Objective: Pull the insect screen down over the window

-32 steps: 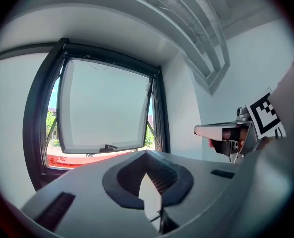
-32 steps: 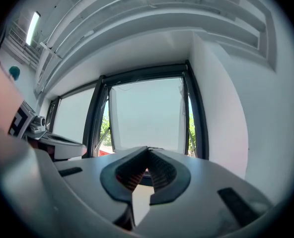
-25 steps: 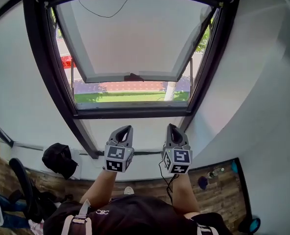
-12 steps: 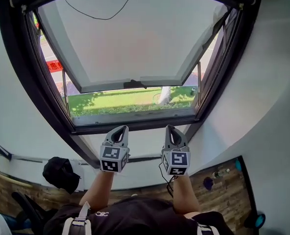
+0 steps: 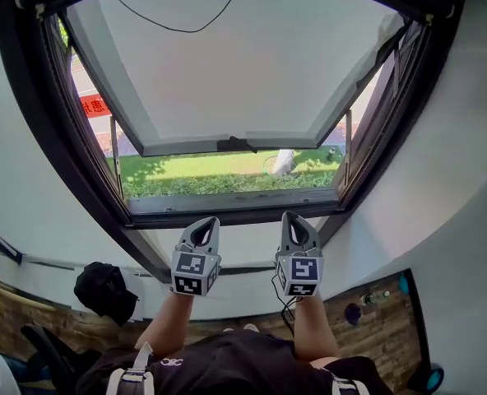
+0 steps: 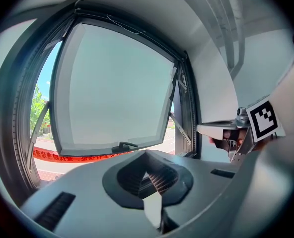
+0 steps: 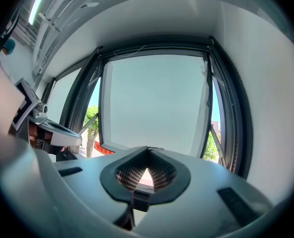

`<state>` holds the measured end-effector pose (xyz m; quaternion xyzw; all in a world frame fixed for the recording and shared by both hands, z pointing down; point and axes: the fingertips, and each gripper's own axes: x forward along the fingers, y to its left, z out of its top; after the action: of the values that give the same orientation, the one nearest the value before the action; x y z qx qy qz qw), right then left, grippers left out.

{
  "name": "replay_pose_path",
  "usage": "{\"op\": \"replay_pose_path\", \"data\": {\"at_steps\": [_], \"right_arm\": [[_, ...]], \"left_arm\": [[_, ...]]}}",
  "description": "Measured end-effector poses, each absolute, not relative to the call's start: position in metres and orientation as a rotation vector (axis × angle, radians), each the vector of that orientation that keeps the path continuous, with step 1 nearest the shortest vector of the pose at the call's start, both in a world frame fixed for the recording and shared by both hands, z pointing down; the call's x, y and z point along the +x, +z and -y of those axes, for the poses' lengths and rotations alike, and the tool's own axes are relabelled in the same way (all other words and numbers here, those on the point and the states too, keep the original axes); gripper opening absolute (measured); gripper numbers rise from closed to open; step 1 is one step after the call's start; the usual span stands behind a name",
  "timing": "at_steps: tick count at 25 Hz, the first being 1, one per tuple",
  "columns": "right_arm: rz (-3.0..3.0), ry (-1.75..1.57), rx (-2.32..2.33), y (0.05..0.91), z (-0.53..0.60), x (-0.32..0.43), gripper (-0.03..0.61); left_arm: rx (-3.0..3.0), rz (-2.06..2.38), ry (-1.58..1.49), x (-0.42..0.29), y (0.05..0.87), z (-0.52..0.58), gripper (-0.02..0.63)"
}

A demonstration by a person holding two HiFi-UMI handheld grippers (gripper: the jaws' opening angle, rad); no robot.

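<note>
**Spotter:** Insect screen: not drawn. There's no mesh across the window (image 5: 227,212). My guess is it sits rolled in the top rail, high above and ahead of both your grippers. A thin cord (image 5: 180,31) loops down from that rail. It could be the pull, but it's too fine to say.

**Operator:** And my grippers?

**Spotter:** Left gripper (image 5: 206,227): jaws pressed together, nothing between them. Right gripper (image 5: 295,223): same, closed and empty. Both are below the sill, side by side, tips pointing up at the opening.

**Operator:** What changed in the last second?

**Spotter:** The opening fills more of your head view than a second ago. The top rail has run to the upper edge, and more grass shows under the open sash (image 5: 227,64). I judge you've tipped your head up or stepped in. The sash handle (image 5: 235,144) lies ahead of and between your gripper tips. The grippers have hardly shifted against your body, and the jaws are no wider.

**Operator:** Meaning?

**Spotter:** Approach only, nothing touched yet. You'll likely need a long reach up past the sash, with the jaws parted before you take the cord or bar.
</note>
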<state>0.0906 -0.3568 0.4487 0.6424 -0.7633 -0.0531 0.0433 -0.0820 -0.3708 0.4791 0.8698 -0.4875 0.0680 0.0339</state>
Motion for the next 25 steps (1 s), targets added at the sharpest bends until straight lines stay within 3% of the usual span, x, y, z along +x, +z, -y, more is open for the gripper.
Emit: {"op": "replay_pose_path", "data": {"at_steps": [18, 25], "right_arm": [[2.373, -0.158, 1.975, 0.431, 0.375, 0.12, 0.005], [2.042, -0.621, 1.806, 0.406, 0.383, 0.143, 0.005]], "left_arm": [[2.601, 1.642, 0.159, -0.091, 0.452, 0.388, 0.002], [2.735, 1.814, 0.322, -0.112, 0.41, 0.403, 0.002]]}}
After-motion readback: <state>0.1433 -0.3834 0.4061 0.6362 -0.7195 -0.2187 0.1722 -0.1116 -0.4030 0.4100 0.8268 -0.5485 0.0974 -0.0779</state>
